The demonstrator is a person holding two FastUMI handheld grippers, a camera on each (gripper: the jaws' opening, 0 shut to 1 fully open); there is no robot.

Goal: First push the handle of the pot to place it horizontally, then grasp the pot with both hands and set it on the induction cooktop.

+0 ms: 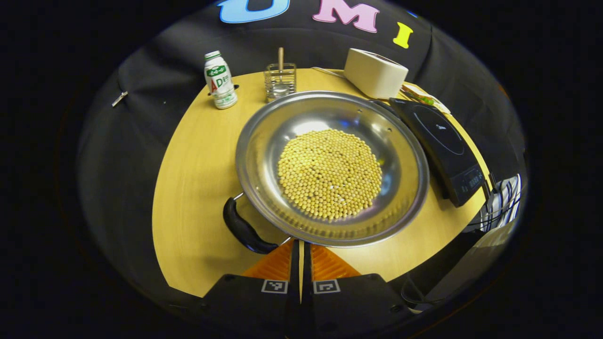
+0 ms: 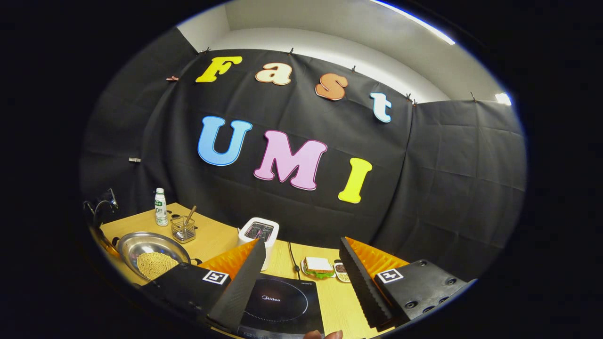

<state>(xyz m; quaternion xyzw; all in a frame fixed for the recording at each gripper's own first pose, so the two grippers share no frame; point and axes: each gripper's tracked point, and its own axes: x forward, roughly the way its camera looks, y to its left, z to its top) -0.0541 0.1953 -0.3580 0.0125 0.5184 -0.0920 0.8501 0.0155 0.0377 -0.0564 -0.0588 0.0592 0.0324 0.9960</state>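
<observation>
I judge the handle push is in hand: my left gripper [image 1: 300, 263], pinched together on nothing, sits just beside the handle [image 1: 245, 229] of the pot [image 1: 332, 167], left of the cooktop [image 1: 443, 146], my right gripper [image 2: 301, 278] gaping empty above the cooktop; next, nudge sideways.

This is a staged recording booth dressed as a kitchen — black cloth [image 2: 452, 179] is clipped up as a backdrop, with a plain pale wall [image 2: 339, 28] and a strip light [image 2: 414, 21] showing above it. A round wooden table [image 1: 198, 169] carries kitchen things: a steel pot [image 1: 332, 167] of yellow beans, an induction cooktop [image 1: 440, 146] to its right, a white toaster [image 1: 374, 73] at the far edge, a drink bottle [image 1: 220, 80] and a glass holder [image 1: 280, 81] — plus a sandwich [image 2: 318, 266] beyond the cooktop. Cables [image 1: 504, 202] hang off the right side of the table, as in a lab.
</observation>
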